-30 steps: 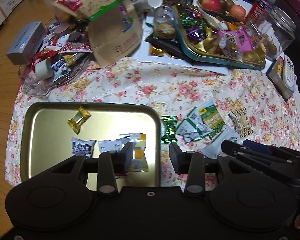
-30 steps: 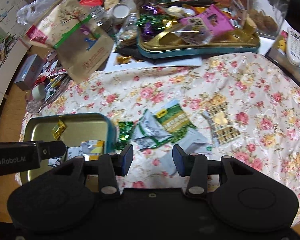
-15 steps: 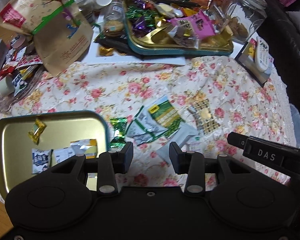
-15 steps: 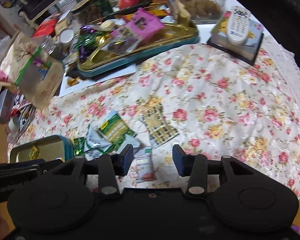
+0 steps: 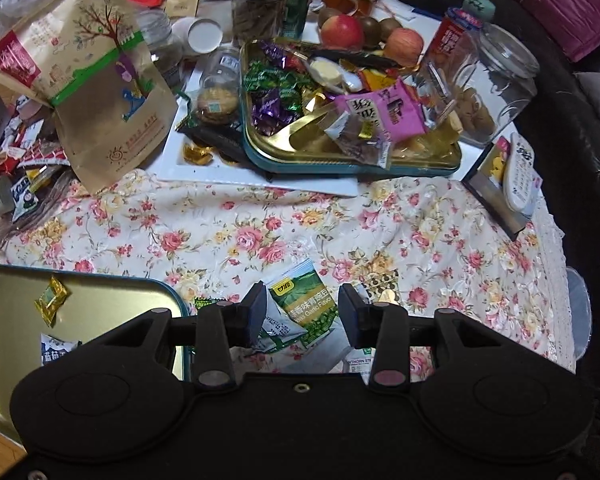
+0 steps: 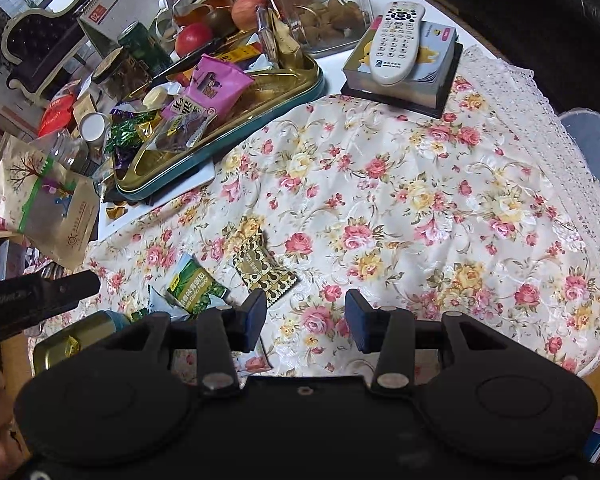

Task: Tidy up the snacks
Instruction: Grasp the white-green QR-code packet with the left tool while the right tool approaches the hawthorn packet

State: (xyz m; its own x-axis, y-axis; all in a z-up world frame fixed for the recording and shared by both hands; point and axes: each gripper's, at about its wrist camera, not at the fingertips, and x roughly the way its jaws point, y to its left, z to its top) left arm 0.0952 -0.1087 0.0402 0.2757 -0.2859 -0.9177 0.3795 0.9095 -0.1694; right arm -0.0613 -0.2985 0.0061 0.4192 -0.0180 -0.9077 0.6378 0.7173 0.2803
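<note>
Green packet (image 5: 306, 304) labelled "Garlic Flavor" between the open left gripper (image 5: 302, 314) fingers.

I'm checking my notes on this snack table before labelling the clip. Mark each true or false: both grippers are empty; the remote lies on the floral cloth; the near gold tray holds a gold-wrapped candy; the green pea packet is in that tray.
1. Both the left gripper and right gripper are empty: true.
2. The remote lies on the floral cloth: false, it rests on a box.
3. The near gold tray holds a gold-wrapped candy: true.
4. The green pea packet is in that tray: false, it lies on the cloth beside it.
</note>
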